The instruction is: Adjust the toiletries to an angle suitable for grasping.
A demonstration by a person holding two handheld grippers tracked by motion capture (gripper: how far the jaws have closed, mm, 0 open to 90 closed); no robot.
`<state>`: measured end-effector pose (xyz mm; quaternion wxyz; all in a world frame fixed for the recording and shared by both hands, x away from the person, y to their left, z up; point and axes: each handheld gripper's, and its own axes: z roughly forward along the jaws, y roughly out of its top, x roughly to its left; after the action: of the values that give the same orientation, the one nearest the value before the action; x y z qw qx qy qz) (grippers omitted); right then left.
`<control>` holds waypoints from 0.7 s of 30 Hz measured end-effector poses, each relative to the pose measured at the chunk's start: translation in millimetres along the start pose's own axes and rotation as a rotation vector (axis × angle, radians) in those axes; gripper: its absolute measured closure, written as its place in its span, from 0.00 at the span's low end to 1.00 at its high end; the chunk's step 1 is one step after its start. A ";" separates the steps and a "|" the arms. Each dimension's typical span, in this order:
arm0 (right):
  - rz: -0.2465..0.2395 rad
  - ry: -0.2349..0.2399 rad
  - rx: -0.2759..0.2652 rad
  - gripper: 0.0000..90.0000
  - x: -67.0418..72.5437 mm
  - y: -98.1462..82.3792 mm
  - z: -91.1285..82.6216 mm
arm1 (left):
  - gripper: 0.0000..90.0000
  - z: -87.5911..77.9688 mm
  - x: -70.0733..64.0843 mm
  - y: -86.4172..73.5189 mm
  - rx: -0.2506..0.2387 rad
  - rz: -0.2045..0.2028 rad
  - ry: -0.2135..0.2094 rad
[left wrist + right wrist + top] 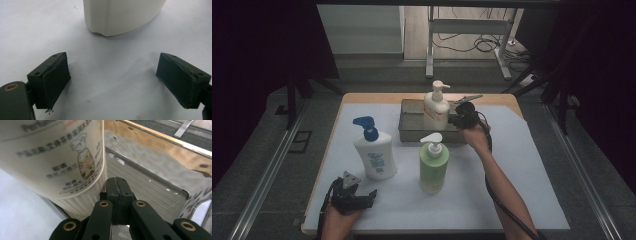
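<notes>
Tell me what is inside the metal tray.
A white pump bottle stands upright inside the metal tray, and the shut right tool is beside it. The bottle hides the tray floor beneath it; the green bottle's pump covers part of the near wall.

My high view looks forward and down over the white-covered table (pixel 512 165). My left gripper view sits low, facing the white blue-capped pump bottle (pixel 374 150) (pixel 120 15). My right gripper view crowds the cream pump bottle (pixel 436 106) (pixel 55 157) in the metal tray (pixel 409 131) (pixel 150 192).
</notes>
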<state>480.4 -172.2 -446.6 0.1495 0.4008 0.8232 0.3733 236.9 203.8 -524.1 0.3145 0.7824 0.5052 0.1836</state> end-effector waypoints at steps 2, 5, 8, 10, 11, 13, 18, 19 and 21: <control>-0.001 -0.003 0.006 1.00 -0.4 0.5 1.8 | 0.12 0.0 0.0 0.0 0.000 0.000 0.000; 0.008 0.006 0.004 1.00 -2.2 0.0 2.9 | 0.12 0.0 0.0 0.0 0.000 0.000 0.000; 0.012 0.009 0.010 1.00 -2.5 -1.2 5.0 | 0.12 0.0 0.0 0.0 0.000 0.000 0.000; 0.017 0.009 0.010 1.00 -2.3 -1.4 5.2 | 0.12 0.0 0.0 0.1 0.000 0.000 0.000; 0.017 0.011 0.010 1.00 -2.5 -1.5 5.5 | 0.12 0.0 0.0 0.0 0.000 0.000 0.000; 0.020 0.012 0.014 1.00 -2.5 -1.6 6.3 | 0.12 0.0 0.0 0.0 0.000 0.000 0.000; 0.021 0.016 0.019 1.00 -1.2 -1.2 7.8 | 0.12 0.0 0.0 0.1 0.000 0.000 0.000; 0.021 0.016 0.019 1.00 -1.2 -1.2 7.8 | 0.12 0.0 0.0 0.1 0.000 0.000 0.000; 0.022 0.024 0.017 1.00 0.1 -0.8 9.0 | 0.12 0.0 0.0 0.1 0.001 0.000 0.000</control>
<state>484.9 -168.0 -453.3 0.1320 0.4066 0.8236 0.3729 237.0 203.8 -524.1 0.3143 0.7826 0.5051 0.1834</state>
